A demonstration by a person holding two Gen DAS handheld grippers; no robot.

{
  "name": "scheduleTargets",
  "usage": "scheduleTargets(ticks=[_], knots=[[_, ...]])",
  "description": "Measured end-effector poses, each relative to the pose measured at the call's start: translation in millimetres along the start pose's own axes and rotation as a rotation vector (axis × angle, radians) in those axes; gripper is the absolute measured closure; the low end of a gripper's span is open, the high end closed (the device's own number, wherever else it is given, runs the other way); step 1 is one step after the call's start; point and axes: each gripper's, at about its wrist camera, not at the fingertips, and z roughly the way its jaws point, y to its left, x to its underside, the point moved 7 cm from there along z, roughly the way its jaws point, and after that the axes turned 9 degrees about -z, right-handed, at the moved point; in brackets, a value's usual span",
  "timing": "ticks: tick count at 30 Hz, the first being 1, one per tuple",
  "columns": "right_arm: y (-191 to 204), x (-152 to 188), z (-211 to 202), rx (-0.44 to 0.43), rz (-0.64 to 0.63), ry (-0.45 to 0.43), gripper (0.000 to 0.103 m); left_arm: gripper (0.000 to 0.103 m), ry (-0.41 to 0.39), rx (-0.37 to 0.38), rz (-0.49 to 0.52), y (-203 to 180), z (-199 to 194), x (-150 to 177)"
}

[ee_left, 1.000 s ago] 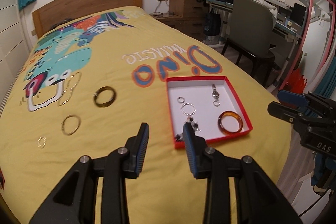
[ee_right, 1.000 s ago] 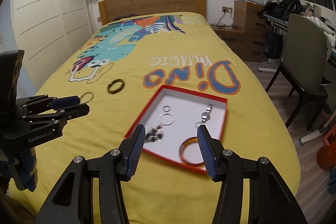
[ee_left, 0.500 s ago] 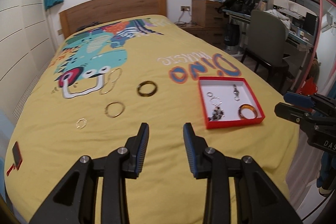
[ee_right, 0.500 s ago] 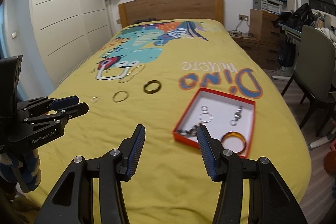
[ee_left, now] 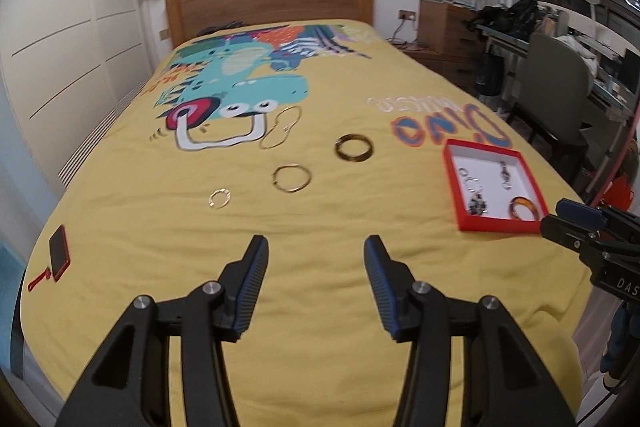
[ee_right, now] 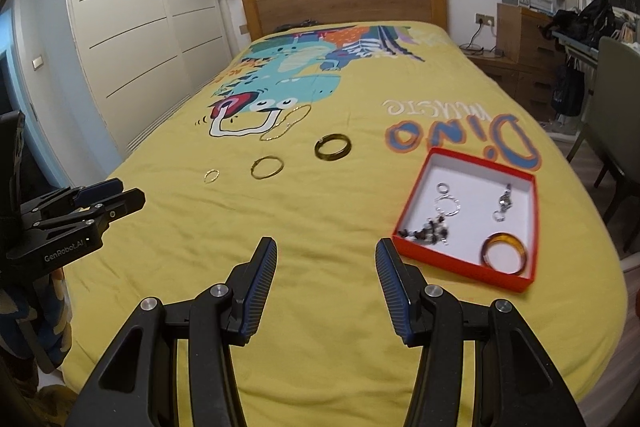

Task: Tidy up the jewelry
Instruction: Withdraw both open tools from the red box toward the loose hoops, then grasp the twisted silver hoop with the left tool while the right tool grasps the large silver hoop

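A red box (ee_right: 460, 263) with a white floor lies on the yellow bedspread at the right. It holds an amber bangle (ee_right: 504, 253), a beaded piece (ee_right: 426, 229), a silver ring chain (ee_right: 448, 201) and a clasp (ee_right: 505, 201). Left of it on the spread lie a dark bangle (ee_left: 354, 148), a gold bangle (ee_left: 292, 178), a small ring (ee_left: 220, 197) and a thin gold chain (ee_left: 282, 129). My left gripper (ee_left: 314, 255) hovers short of these; its jaws are opening with nothing between them. My right gripper (ee_right: 326, 259) stands open and empty, left of the box's near corner.
A red phone (ee_left: 59, 253) lies at the bed's left edge. The wooden headboard (ee_right: 344, 1) is at the far end and white wardrobe doors (ee_right: 140, 27) at the left. A chair (ee_left: 552, 95) and a cluttered desk stand to the right of the bed.
Both grippers have drawn back and swung left, away from the red box, which now sits farther right and smaller in both views. The left jaws have spread wider.
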Motion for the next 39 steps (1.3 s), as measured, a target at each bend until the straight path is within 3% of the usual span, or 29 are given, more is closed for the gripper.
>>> scheduleTargets(ticks=[10,21,31,39], knots=[[22,-3,41,-0.038,-0.017,0.044,0.052,0.055,0.058,-0.036,-0.059,37,33,10],[43,-21,110,-0.113,-0.059,0.104,0.052,0.055,0.157,-0.111,-0.164,105,104,23],[61,-55,215,-0.176,-0.101,0.165,0.053,0.055,0.227,-0.141,-0.305,175,202,-10],[62,-87,293,-0.200,-0.068,0.183,0.058,0.056,0.267,-0.131,-0.334,195,266,-38]])
